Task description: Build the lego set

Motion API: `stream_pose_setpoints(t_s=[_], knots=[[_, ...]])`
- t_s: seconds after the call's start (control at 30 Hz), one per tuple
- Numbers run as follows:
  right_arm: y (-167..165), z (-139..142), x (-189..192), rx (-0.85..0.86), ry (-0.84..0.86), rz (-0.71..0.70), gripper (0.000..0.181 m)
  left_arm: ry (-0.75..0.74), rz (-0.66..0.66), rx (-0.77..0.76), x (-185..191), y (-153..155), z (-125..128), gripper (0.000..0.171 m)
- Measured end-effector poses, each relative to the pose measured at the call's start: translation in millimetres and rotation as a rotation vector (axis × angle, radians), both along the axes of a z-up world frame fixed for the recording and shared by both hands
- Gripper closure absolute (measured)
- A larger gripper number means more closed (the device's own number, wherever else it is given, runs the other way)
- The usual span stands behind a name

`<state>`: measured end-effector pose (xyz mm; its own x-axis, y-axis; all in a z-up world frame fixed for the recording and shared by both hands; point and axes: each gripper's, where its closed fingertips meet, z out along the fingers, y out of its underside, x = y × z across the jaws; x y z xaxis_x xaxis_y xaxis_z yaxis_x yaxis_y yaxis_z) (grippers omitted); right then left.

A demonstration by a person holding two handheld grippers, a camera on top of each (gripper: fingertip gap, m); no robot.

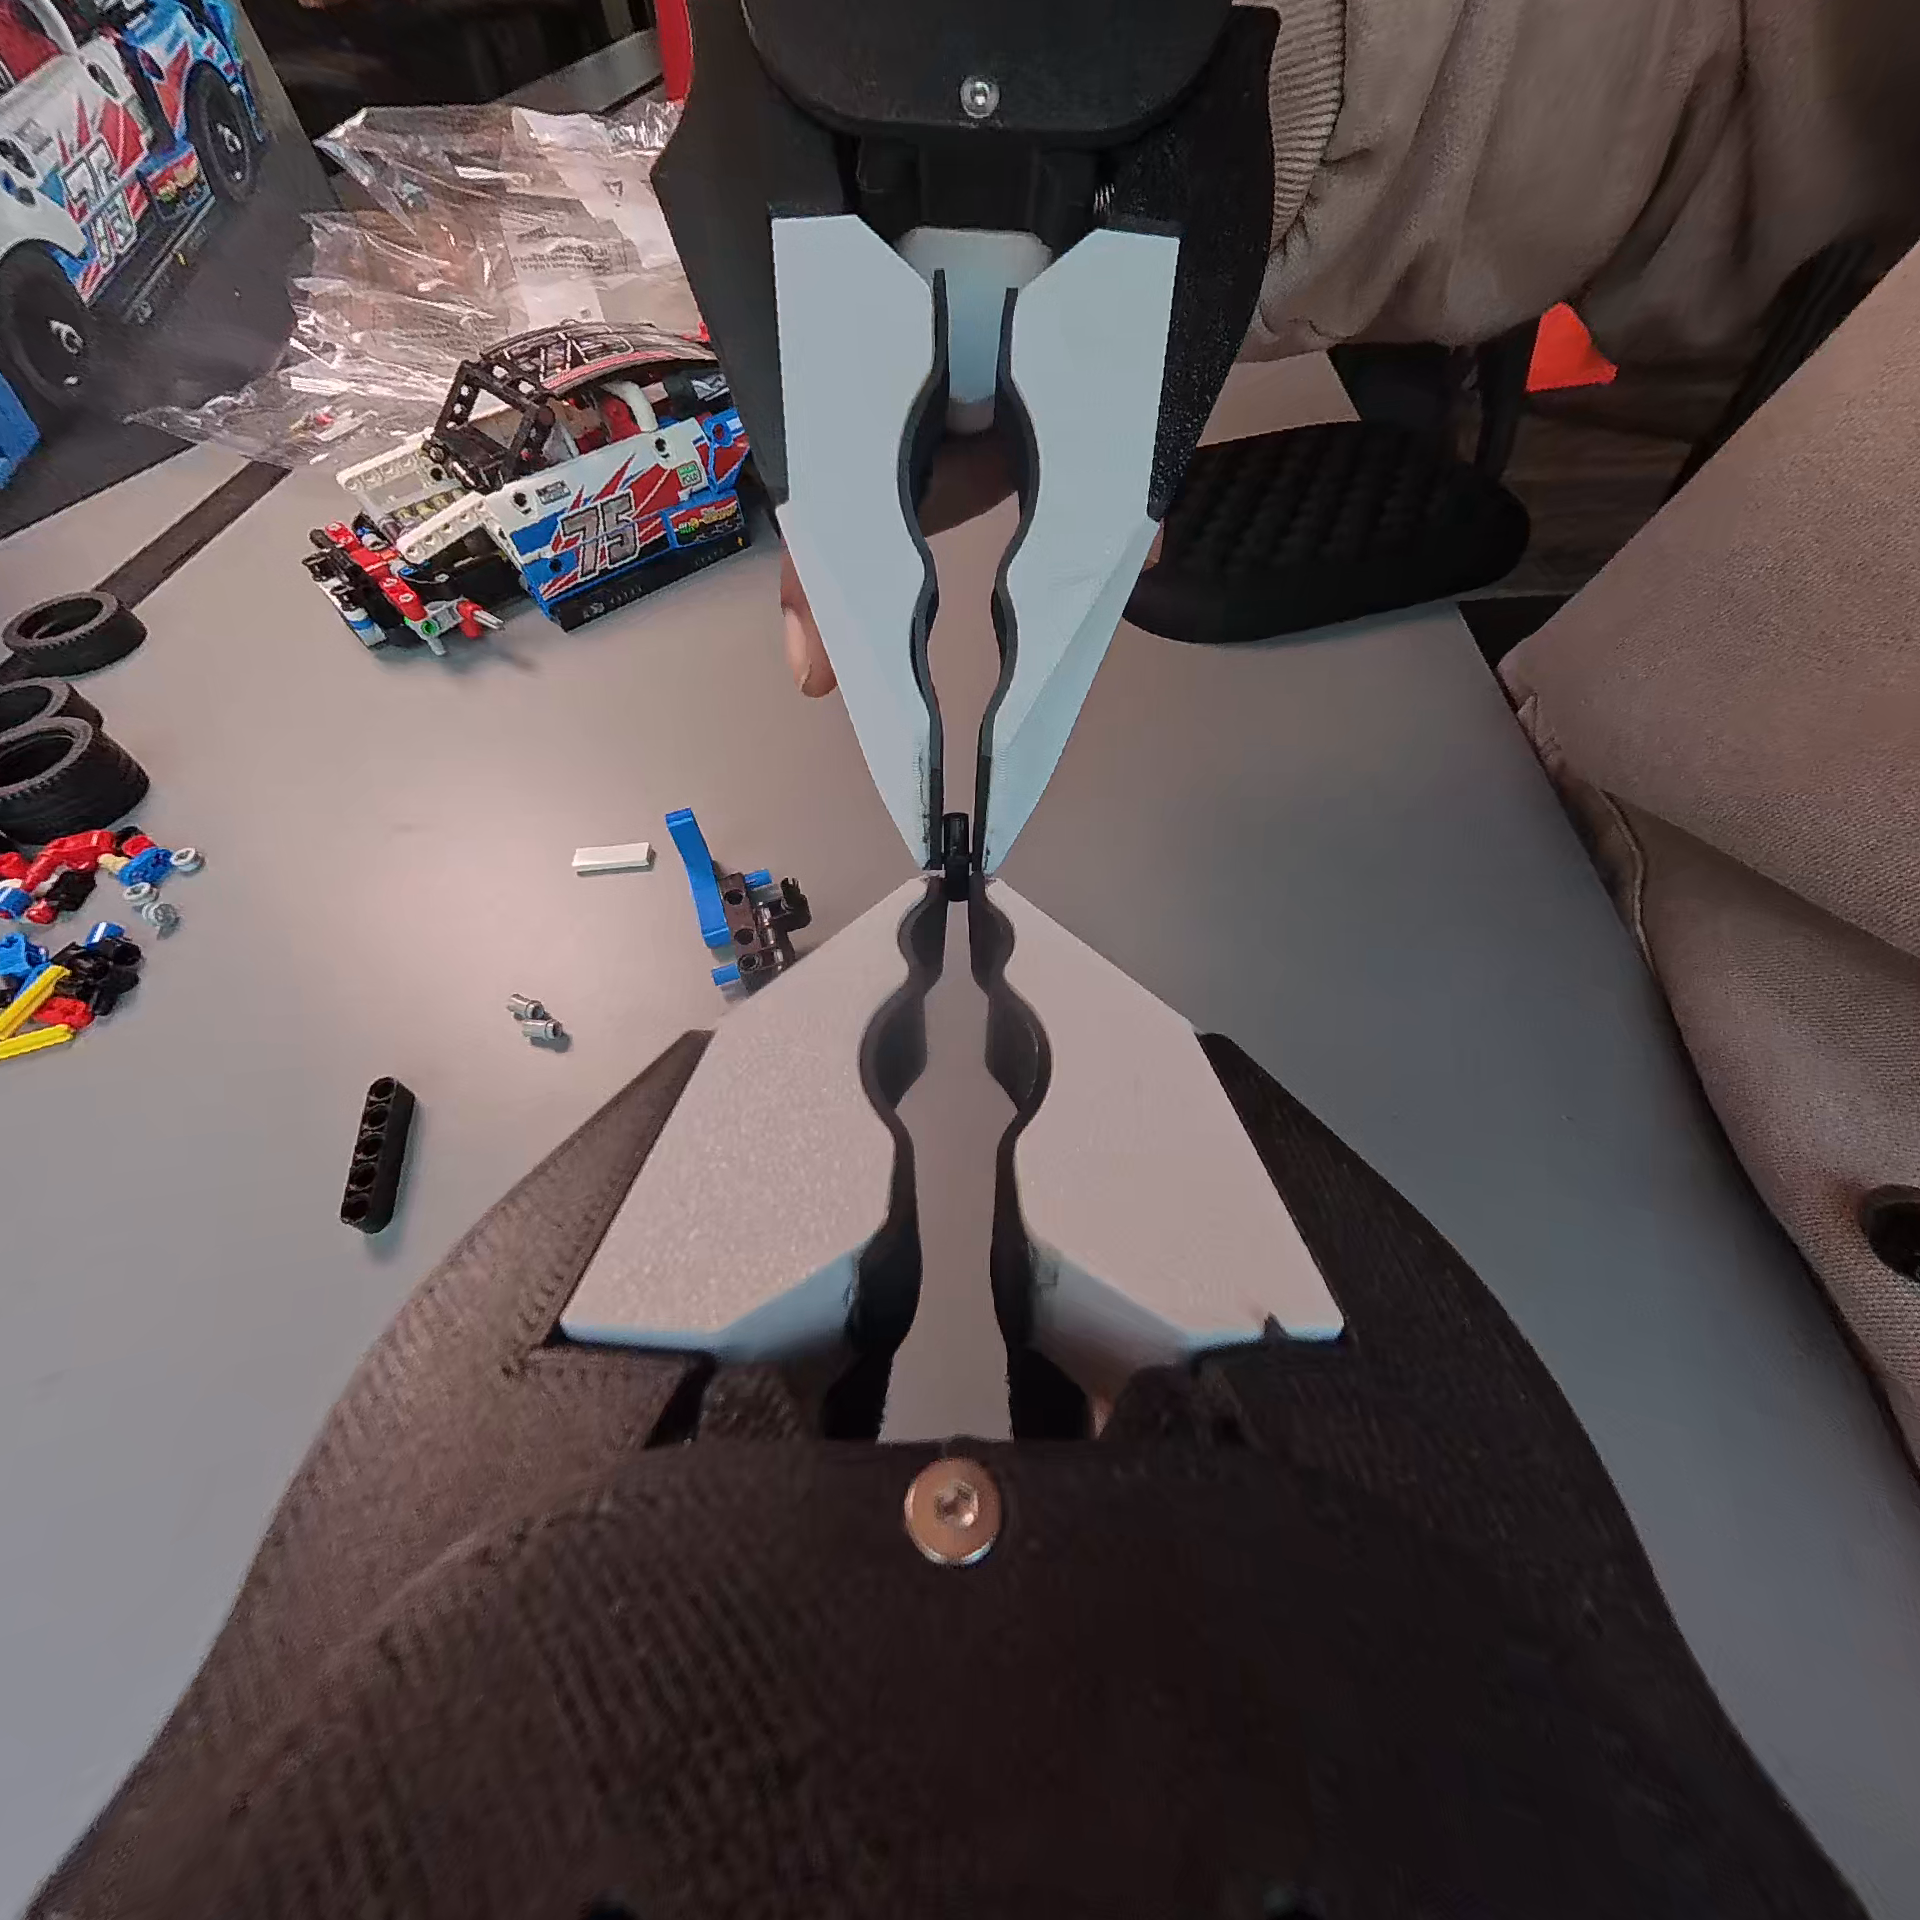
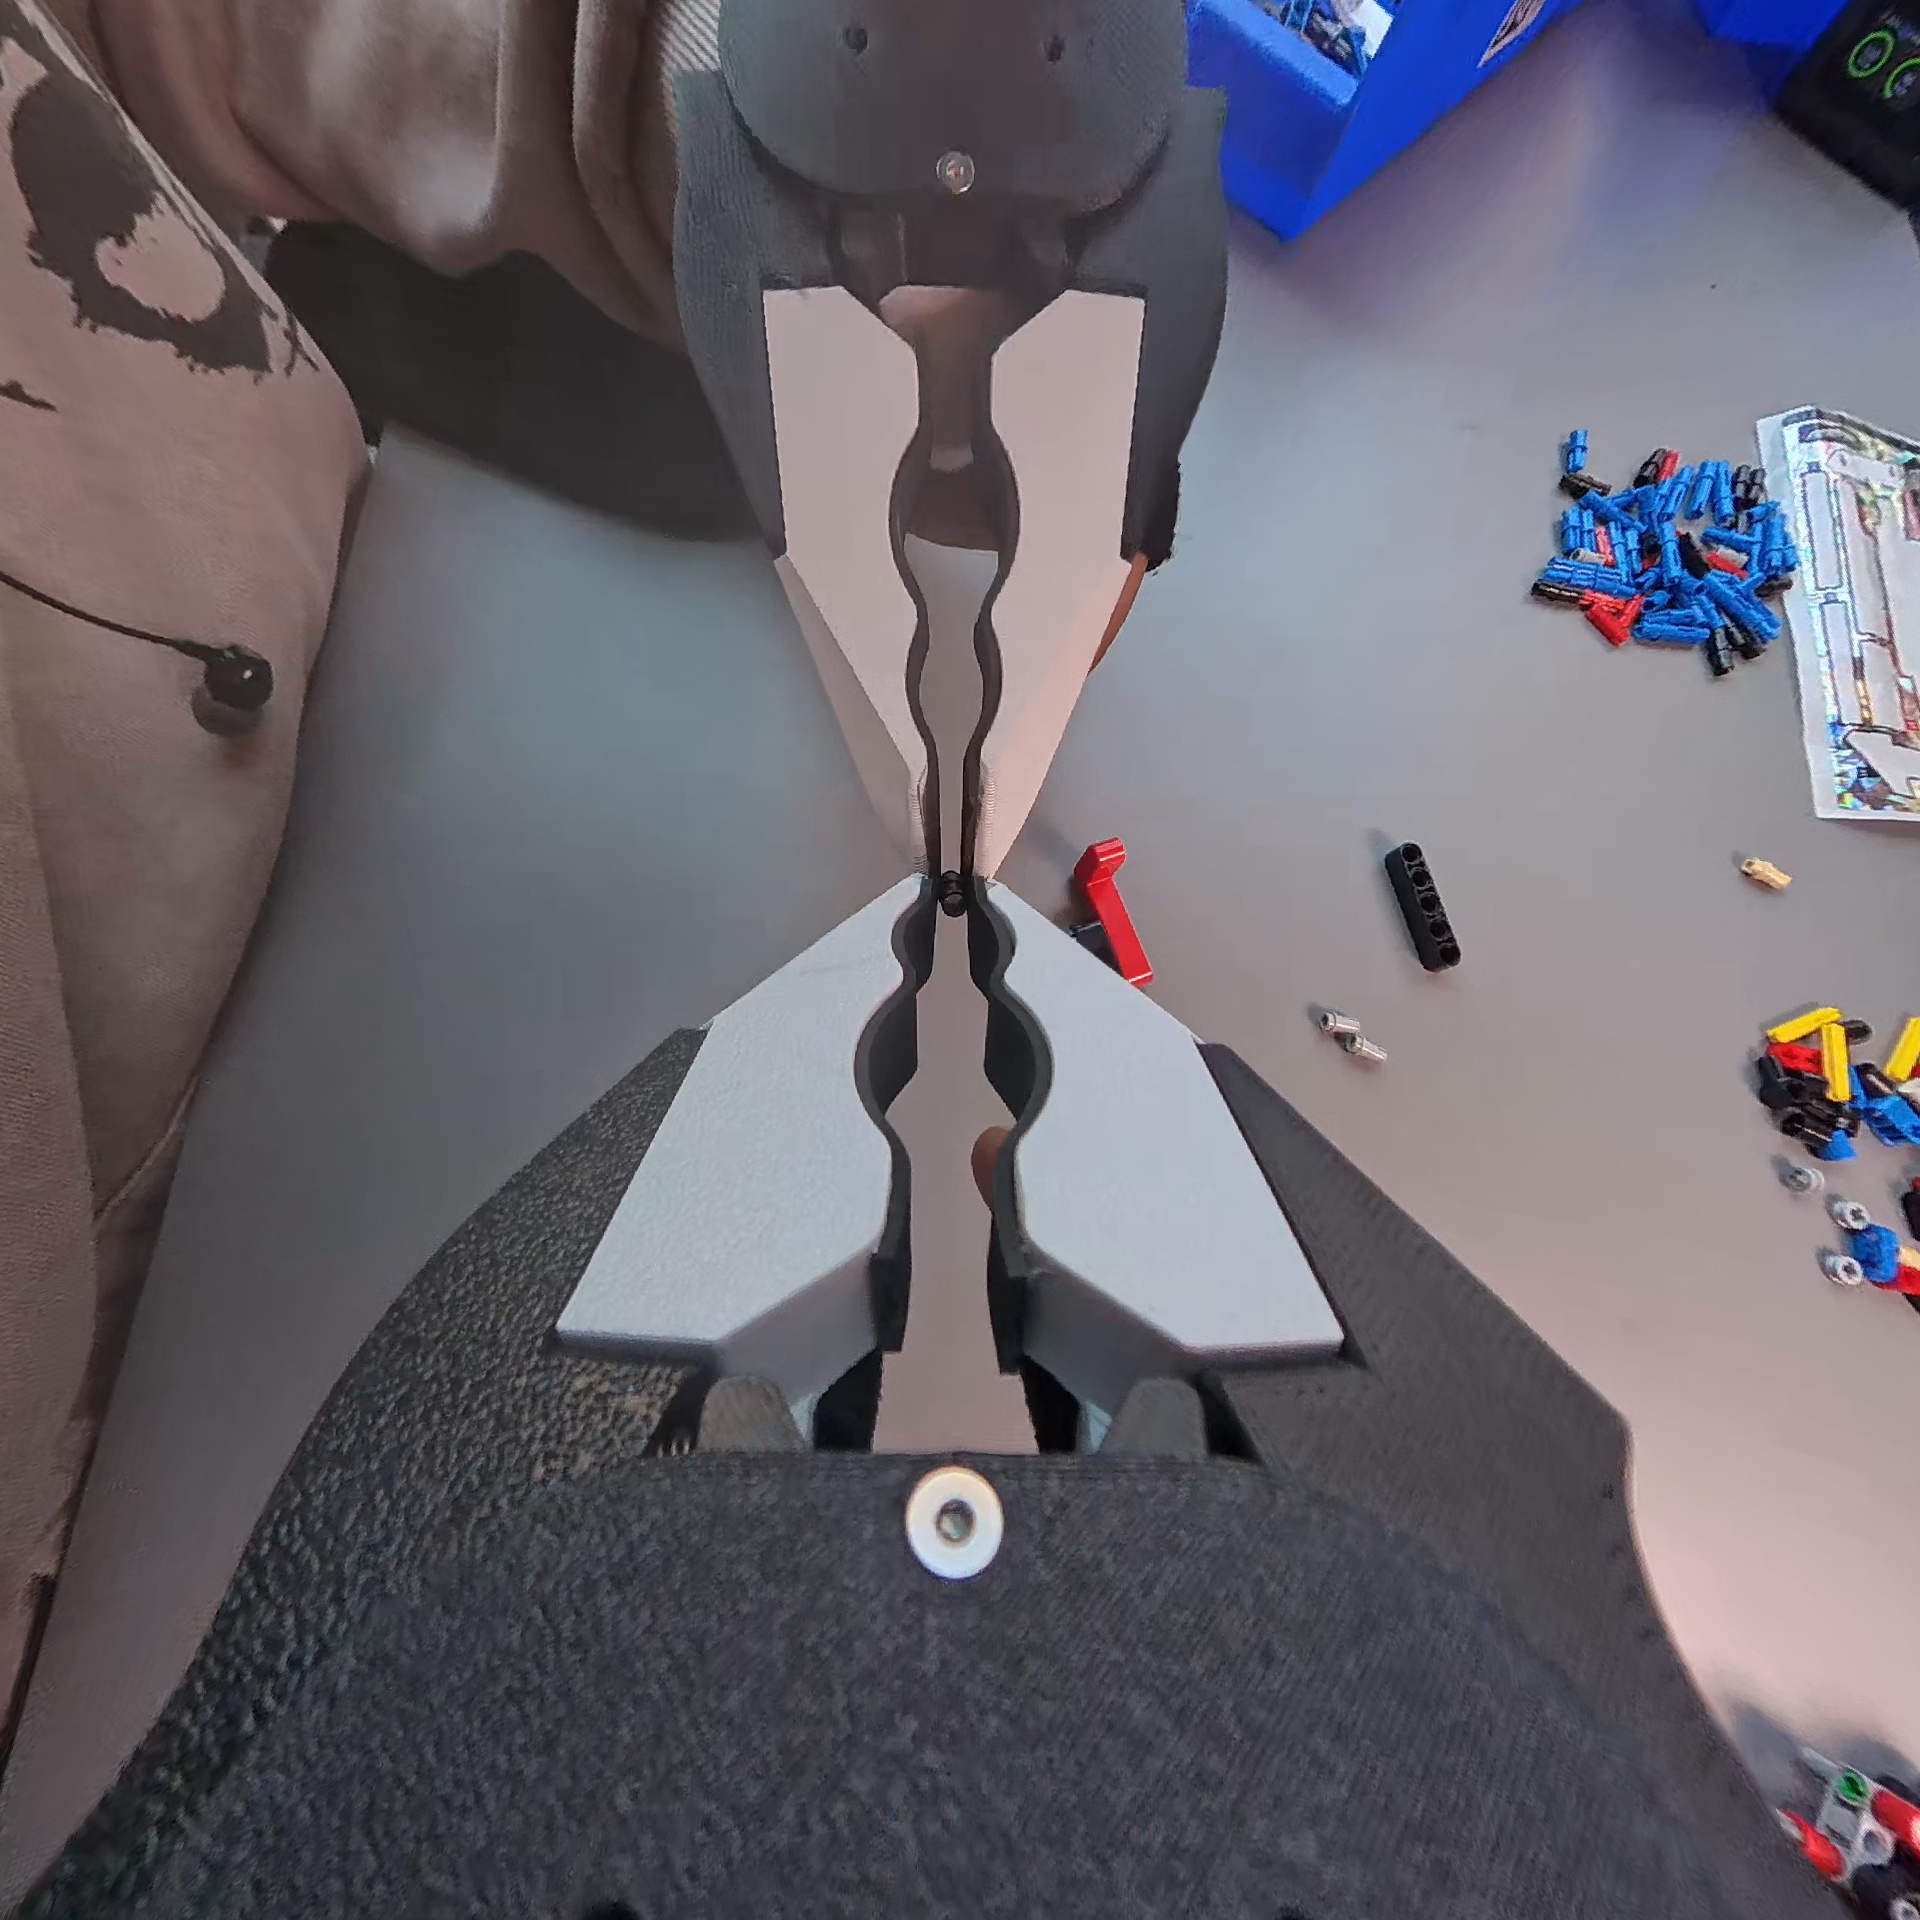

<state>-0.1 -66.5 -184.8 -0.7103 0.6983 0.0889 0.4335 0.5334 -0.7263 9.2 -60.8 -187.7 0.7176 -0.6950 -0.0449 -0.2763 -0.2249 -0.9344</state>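
Both tongs meet tip to tip over the grey table (image 1: 1299,935), pinching one small black pin (image 1: 954,844) between them.

Left gripper (image 1: 953,891): jaws nearly together, tips clamped on the near end of the pin. Pale grey wedge fingers (image 1: 748,1174) with wavy black pads, in a dark ribbed printed body.

Right gripper (image 2: 953,896): same build, grainier shell, jaws drawn in on the pin's other end. Which one bears the load I can't tell; the part is tiny.

Left wrist view, left to right:
- black rubber tyres (image 1: 64,764), knurled tread, at the edge
- heap of red, blue, black and yellow parts (image 1: 62,935)
- black five-hole beam (image 1: 377,1153), lying flat
- part-built race car (image 1: 540,499), white/blue/red stickered panels, black lattice roof, crinkled clear bags (image 1: 436,270) behind it
- two small grey pins (image 1: 537,1018)
- flat white tile (image 1: 613,857)
- blue-and-black subassembly (image 1: 738,904), just left of the tips

Right wrist view: red angled piece (image 2: 1114,909) just right of the tips, pile of blue pins (image 2: 1662,561), shiny sticker sheet (image 2: 1860,623) at the far right.
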Motion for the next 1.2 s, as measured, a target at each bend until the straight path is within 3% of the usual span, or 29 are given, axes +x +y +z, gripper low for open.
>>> stream_pose_setpoints(t_s=[0.47, 0.57, 0.67, 0.9, 1.03, 1.2], knots=[[1, -5, -2, 0.102, -0.039, 0.032, 0.179, 0.001, 0.021, -0.032, -4, 2, -5, 0.169], [17, -14, -6, 0.18, -0.099, 0.005, 0.179, -0.003, 0.091, -0.068, -22, 7, -9, 0.145], [36, -30, -11, 0.232, -0.212, -0.022, 0.179, 0.045, 0.194, -0.176, -50, 13, -33, 0.136], [40, -55, -15, 0.304, -0.39, 0.02, 0.179, 0.152, 0.209, -0.259, -50, 15, -65, 0.147], [39, -59, -17, 0.331, -0.407, 0.029, 0.179, 0.18, 0.23, -0.254, -49, 18, -67, 0.161], [37, -59, -14, 0.371, -0.429, 0.055, 0.179, 0.196, 0.257, -0.262, -51, 20, -68, 0.165]])
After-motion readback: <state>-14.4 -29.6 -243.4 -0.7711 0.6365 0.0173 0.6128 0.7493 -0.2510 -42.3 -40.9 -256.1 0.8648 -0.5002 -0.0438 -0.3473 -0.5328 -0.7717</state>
